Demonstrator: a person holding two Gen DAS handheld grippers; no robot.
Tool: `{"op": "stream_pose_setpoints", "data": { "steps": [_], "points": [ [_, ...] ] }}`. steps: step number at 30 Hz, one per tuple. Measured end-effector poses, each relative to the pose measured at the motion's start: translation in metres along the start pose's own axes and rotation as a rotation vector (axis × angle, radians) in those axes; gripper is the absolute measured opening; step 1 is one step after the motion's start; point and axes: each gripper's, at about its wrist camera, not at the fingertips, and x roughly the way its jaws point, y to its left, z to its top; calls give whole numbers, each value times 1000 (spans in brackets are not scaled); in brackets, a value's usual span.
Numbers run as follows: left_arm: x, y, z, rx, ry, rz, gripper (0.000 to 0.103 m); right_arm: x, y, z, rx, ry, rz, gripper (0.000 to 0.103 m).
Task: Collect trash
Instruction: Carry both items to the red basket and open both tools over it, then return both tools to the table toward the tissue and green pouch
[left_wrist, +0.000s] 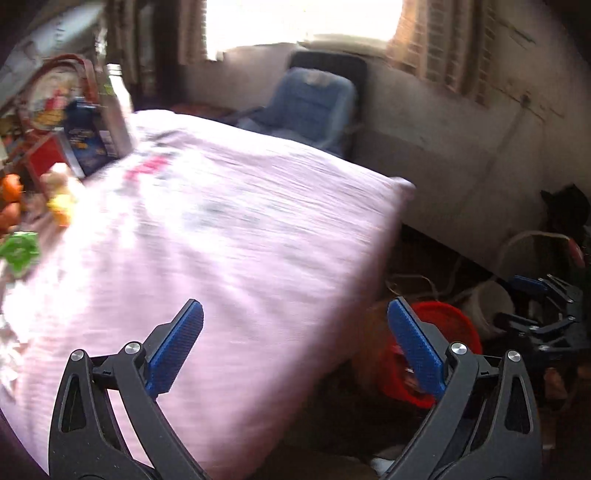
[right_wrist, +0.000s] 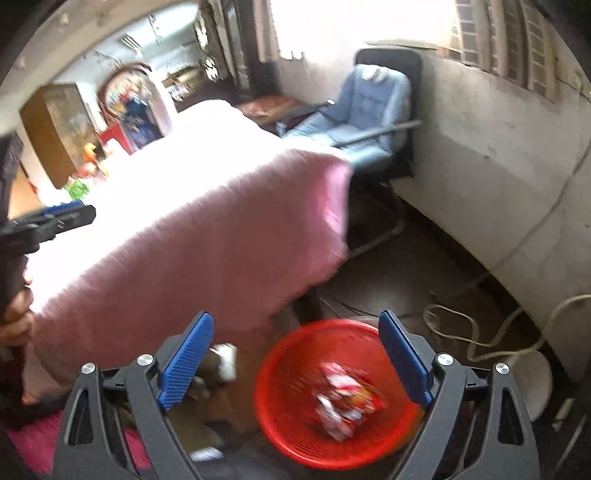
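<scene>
A red plastic basket (right_wrist: 280, 354) stands on the floor beside the table, directly below my right gripper (right_wrist: 295, 317). That gripper is open, and nothing is between its blue pads (right_wrist: 188, 354). A red and white wrapper (right_wrist: 345, 398) lies blurred inside the basket. My left gripper (left_wrist: 295, 306) is open and empty over the corner of the pink tablecloth (left_wrist: 221, 240). The basket (left_wrist: 450, 325) shows partly behind its right finger. The right gripper (left_wrist: 517, 301) appears at the far right of the left wrist view. The left gripper (right_wrist: 62, 218) appears at the left edge of the right wrist view, a hand (right_wrist: 16, 317) below it.
Boxes, toys and a green object (left_wrist: 18, 251) crowd the table's far left side. A blue padded chair (right_wrist: 362, 110) stands by the window wall. A white bucket (left_wrist: 487, 302) and cables (right_wrist: 461, 332) lie on the dark floor. Something white and crumpled (right_wrist: 225, 358) sits left of the basket.
</scene>
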Motion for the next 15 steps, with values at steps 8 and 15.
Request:
{"op": "stream_pose_setpoints", "data": {
  "steps": [8,15],
  "points": [
    [-31,110,-3,-148,-45,223,96,18,69,54,-46,-35,195,94],
    [-58,245,-24,-355,-36,435,96,43,160,91,-137,-13,343,95]
  ]
}}
